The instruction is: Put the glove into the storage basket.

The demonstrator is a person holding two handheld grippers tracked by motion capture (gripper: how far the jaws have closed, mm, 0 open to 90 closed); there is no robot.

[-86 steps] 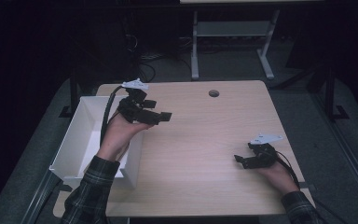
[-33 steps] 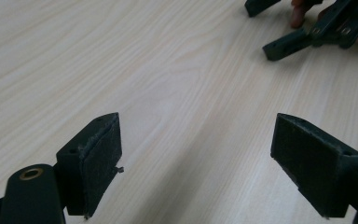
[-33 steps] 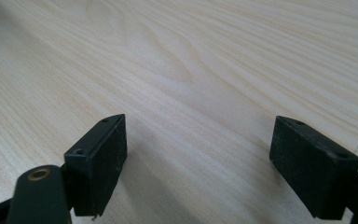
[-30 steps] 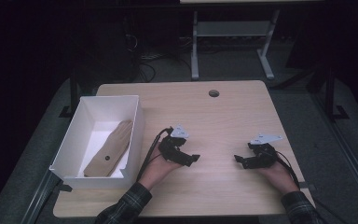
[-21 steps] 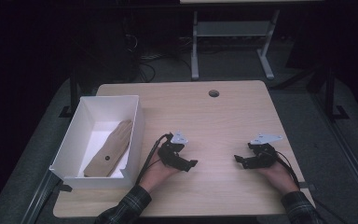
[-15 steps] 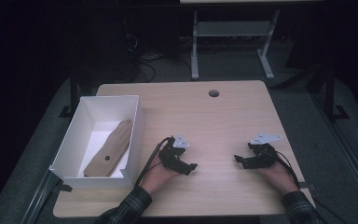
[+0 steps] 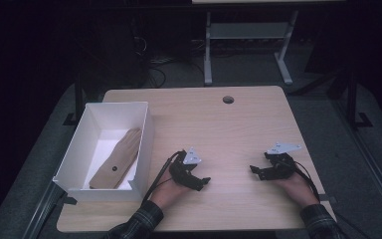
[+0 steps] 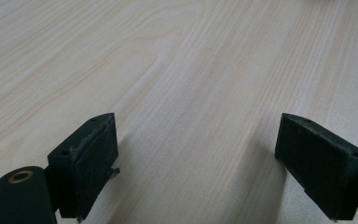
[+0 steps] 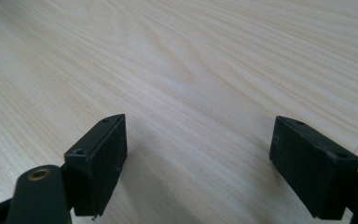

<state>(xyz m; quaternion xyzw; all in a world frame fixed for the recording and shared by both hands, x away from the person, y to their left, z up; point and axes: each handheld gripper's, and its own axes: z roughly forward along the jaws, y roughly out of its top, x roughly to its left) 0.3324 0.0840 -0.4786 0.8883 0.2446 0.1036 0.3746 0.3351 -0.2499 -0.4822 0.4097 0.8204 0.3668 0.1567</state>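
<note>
A tan glove-like cloth (image 7: 117, 159) lies flat inside a white box (image 7: 143, 144) at the table's left. My left gripper (image 7: 202, 182) rests low on the wooden table (image 7: 229, 129) near the front, right of the box, its jaws wide apart with nothing between them. In the left gripper view the gripper (image 8: 205, 158) faces bare wood. My right gripper (image 7: 256, 172) sits at the front right, also open and empty. The right gripper view has that gripper (image 9: 200, 158) over plain wood grain.
A round cable hole (image 7: 228, 99) marks the table's far edge. Behind the table stands a metal frame (image 7: 248, 45) on a dark floor. Plaid sleeves (image 7: 134, 224) enter from the bottom edge.
My left gripper left the box at the far left and came down to the table's front, drifting slightly nearer in the last second. The cloth now shows in the box. The right gripper stayed put.
</note>
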